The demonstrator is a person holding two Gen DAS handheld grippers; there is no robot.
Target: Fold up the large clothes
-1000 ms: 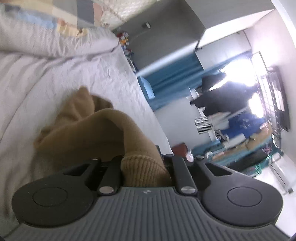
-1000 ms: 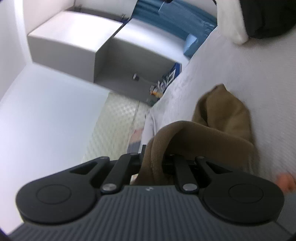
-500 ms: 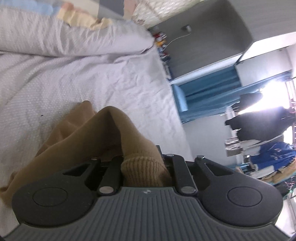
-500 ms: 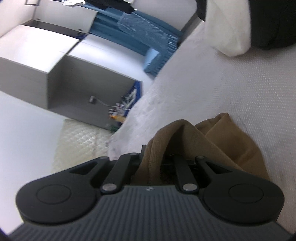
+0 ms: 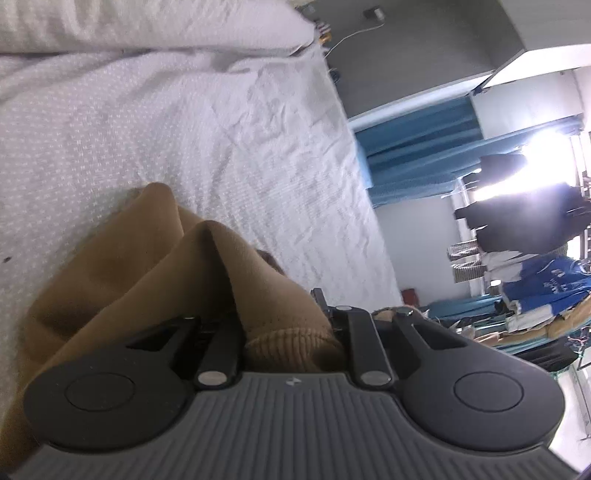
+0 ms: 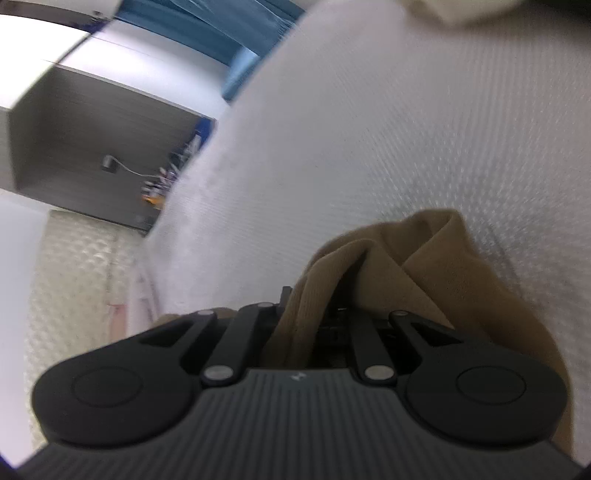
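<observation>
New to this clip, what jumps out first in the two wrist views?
The tan knit garment, bunched low in the middle of both views, runs back into each gripper: its ribbed cuff sits between the jaws of the left gripper, which have just been opening, and a ribbed edge is pinched in the right gripper. Behind it the white dotted bedsheet fills most of each picture. In the left view, blue curtains and a glaring window stand at right.

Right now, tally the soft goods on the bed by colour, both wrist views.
Brown: 1, the brown garment, bunched on the bed, gripped by the left gripper and the right gripper.
White: 2, the dotted bedsheet and the pillow at its far edge.
Cream: 1, a cloth item at the frame's top edge; what it is I cannot tell.
Total: 4
</observation>
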